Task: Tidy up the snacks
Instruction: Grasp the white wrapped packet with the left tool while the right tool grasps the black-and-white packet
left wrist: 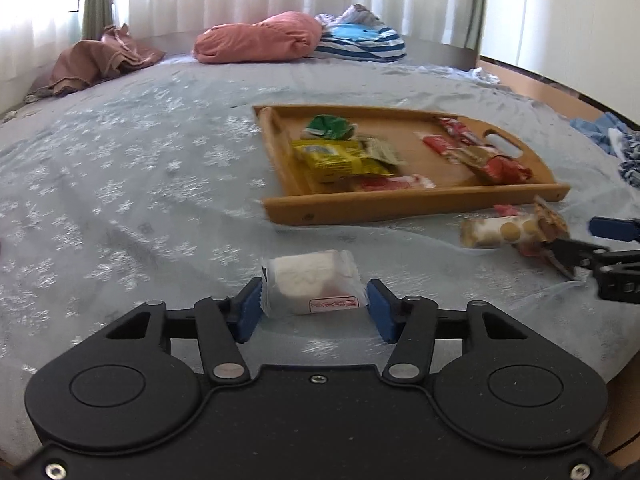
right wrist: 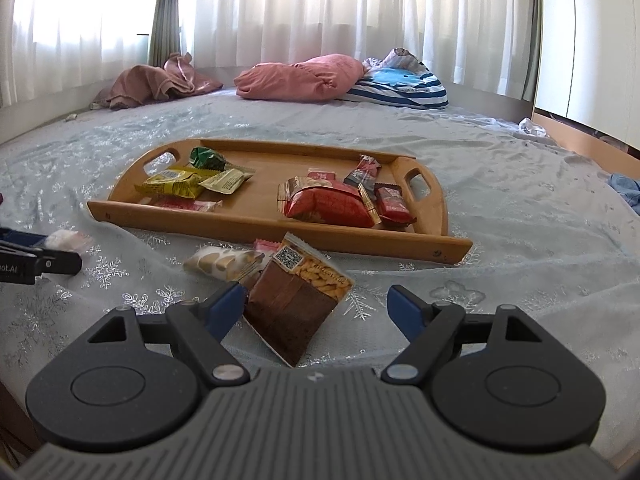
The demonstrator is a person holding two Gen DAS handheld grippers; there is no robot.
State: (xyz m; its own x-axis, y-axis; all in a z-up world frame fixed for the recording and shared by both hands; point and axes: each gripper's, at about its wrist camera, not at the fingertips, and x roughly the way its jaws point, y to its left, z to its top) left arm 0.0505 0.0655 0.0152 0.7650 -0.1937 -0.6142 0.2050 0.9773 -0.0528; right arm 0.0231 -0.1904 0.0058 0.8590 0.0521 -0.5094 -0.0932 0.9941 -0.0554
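Nearest each camera, the left gripper (left wrist: 314, 308) brackets a white wrapped snack (left wrist: 314, 282), pads touching or nearly touching its ends, while the right gripper (right wrist: 316, 308) stands wide around a brown cracker packet (right wrist: 294, 304). Both lie on the bedspread (left wrist: 140, 200), short of the wooden tray (right wrist: 264, 224) already holding sorted snacks. Pick-up is the step in hand; next each jaw must close firmly, then lift trayward.

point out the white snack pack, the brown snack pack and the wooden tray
white snack pack (left wrist: 310, 280), left wrist view, middle of the wrapper
brown snack pack (right wrist: 286, 312), right wrist view, middle of its dark front
wooden tray (right wrist: 256, 229), right wrist view, near front rim
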